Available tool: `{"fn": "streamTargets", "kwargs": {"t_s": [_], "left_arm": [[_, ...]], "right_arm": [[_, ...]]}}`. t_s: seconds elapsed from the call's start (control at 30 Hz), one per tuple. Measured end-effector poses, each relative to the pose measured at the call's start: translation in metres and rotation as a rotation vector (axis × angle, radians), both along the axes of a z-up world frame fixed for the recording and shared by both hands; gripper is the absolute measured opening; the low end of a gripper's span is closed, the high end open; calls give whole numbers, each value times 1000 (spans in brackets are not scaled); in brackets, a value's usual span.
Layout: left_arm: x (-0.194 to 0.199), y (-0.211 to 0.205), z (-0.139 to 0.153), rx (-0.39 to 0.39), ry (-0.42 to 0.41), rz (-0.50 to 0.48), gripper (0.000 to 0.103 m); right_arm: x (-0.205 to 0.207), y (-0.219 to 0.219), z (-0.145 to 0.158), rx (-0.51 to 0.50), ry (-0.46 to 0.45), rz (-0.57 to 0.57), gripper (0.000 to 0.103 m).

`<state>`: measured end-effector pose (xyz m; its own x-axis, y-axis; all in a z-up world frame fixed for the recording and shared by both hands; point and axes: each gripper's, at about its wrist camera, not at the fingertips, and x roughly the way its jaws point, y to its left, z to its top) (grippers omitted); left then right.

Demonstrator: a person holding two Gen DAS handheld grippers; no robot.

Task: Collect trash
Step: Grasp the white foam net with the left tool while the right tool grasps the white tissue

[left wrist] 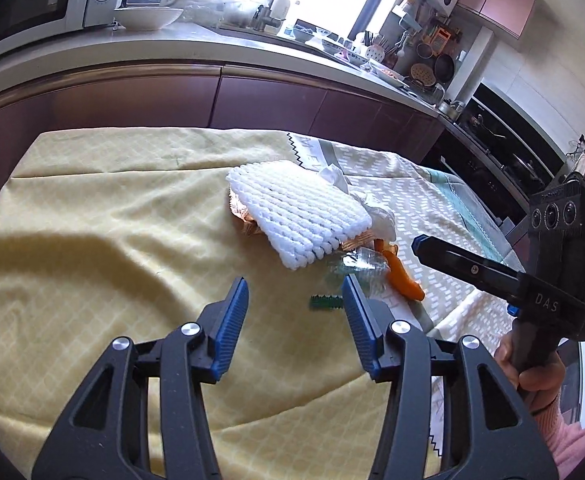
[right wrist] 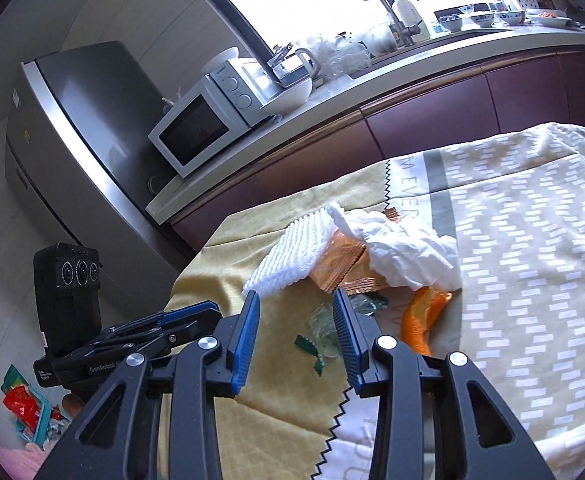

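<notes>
A pile of trash lies on the cloth-covered table [left wrist: 92, 216]. It holds a white foam net [left wrist: 298, 216], a copper foil wrapper [right wrist: 344, 264] under the net, a crumpled white tissue [right wrist: 400, 248], an orange peel [left wrist: 402, 276], a clear plastic wrapper [right wrist: 324, 324] and a small green serrated scrap [left wrist: 324, 302]. My left gripper [left wrist: 296, 292] hovers just short of the pile, open, with nothing between its blue pads. My right gripper [right wrist: 296, 300] is open too, above the clear wrapper and beside the foam net [right wrist: 292, 256]. Each gripper shows side-on in the other's view: right gripper [left wrist: 418, 246], left gripper [right wrist: 212, 307].
A kitchen counter [left wrist: 220, 46] with purple cabinet fronts runs close behind the table, carrying a microwave [right wrist: 196, 132], a bowl and dishes. A grey fridge [right wrist: 84, 128] stands left of it. Colourful packaging [right wrist: 24, 404] lies on the floor past the table's left edge.
</notes>
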<state>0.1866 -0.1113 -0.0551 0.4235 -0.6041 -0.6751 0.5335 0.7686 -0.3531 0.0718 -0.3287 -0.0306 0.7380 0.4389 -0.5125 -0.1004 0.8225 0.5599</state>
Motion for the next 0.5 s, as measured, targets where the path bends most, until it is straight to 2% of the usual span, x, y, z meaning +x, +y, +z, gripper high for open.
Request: {"fn": "streamTargets", "kwargs": {"t_s": [0.1,0.23,0.3,0.37,0.5], "left_arm": [[11,-10,-3,-8,32,-10,52],[25,-20,-10,-9,65,-7,54],[31,-22,-13,-23,85,-10,53],[35,-24,-14,-26,92,-9,49],[41,-26,-18,-25,115,-6,22]], "right_arm": [[4,-12,-1,-9,-5,-34,39],[16,-29,-4,-28,4,-87,51],[26,-37,-8,-36,20,-97,51],[35,-41,-14,-48,45,-105,55],[49,-43,-20,-72,70,-99,57]]}}
